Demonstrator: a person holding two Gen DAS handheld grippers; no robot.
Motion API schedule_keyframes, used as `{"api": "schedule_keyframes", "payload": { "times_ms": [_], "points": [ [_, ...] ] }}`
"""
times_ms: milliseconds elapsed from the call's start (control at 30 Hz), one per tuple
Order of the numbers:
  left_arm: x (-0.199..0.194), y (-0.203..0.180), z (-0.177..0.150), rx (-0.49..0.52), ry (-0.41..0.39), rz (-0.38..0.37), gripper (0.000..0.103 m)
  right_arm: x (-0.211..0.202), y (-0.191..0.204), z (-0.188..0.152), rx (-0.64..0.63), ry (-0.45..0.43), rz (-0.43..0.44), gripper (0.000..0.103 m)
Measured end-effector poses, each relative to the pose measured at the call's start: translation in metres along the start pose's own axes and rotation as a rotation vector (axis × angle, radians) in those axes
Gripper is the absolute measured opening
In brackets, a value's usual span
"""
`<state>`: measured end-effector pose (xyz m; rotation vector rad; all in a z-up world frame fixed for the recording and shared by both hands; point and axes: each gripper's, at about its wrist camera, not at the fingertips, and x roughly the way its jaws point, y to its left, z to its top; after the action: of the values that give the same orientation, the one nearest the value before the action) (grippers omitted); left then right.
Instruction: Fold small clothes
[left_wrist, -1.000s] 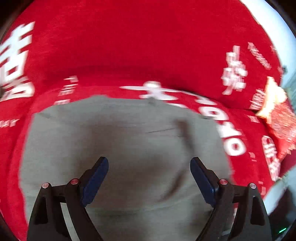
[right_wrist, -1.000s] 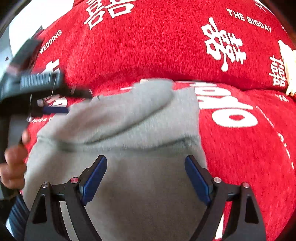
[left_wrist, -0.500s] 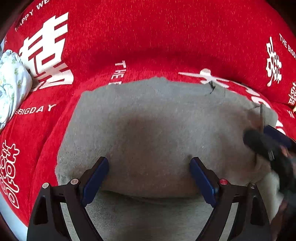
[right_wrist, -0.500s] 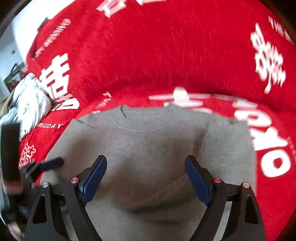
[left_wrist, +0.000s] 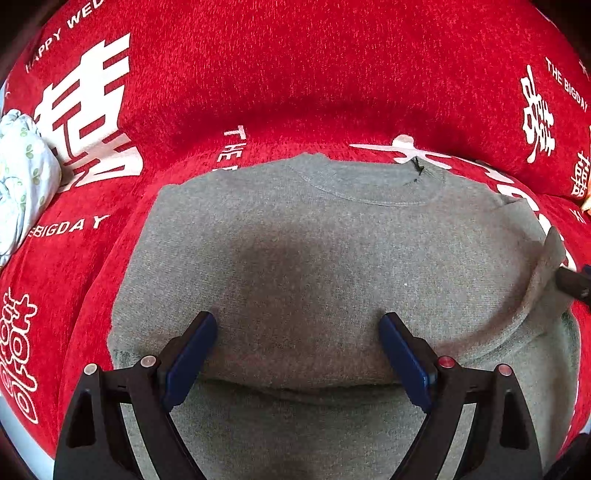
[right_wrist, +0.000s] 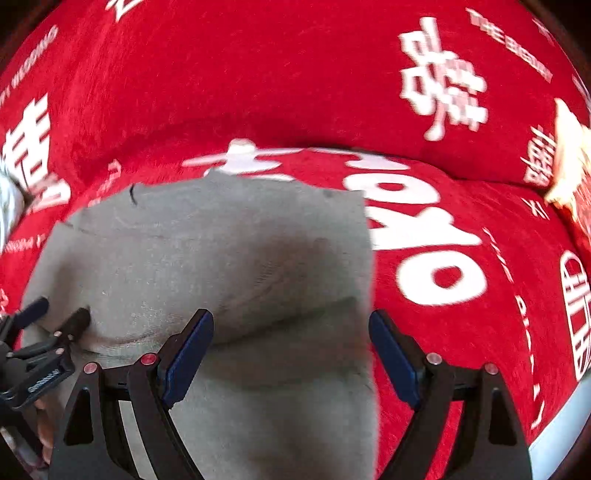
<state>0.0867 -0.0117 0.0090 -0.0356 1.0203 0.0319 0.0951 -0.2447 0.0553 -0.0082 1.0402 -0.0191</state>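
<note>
So the grey sweater is laid flat on the red sofa cover; soft, floppy knit, best pinched at a sleeve edge or hem. Both jaws are held wide, nothing gripped.

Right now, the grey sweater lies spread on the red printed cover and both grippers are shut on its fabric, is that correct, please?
Not quite. The grey sweater does lie on the red printed cover, but both grippers are open: the left gripper in the left wrist view and the right gripper in the right wrist view hold nothing.
</note>
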Motion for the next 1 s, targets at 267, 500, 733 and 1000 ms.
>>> {"api": "schedule_keyframes", "payload": {
  "times_ms": [267, 500, 733, 1000],
  "points": [
    [-0.001, 0.0, -0.001, 0.006, -0.002, -0.012, 0.091, -0.014, 0.033, 0.043, 0.0, -0.092, 0.124, 0.089],
    [-0.001, 0.001, 0.0, 0.022, 0.006, -0.024, 0.091, 0.051, 0.048, 0.049, 0.001, 0.118, 0.153, 0.089],
    [-0.003, -0.001, -0.004, 0.025, -0.011, -0.018, 0.091, 0.025, 0.001, -0.001, 0.025, 0.047, 0.137, 0.088],
    [-0.005, -0.001, -0.008, 0.03, -0.007, -0.016, 0.091, 0.03, 0.026, -0.008, -0.087, 0.052, 0.007, 0.088]
  ]
}}
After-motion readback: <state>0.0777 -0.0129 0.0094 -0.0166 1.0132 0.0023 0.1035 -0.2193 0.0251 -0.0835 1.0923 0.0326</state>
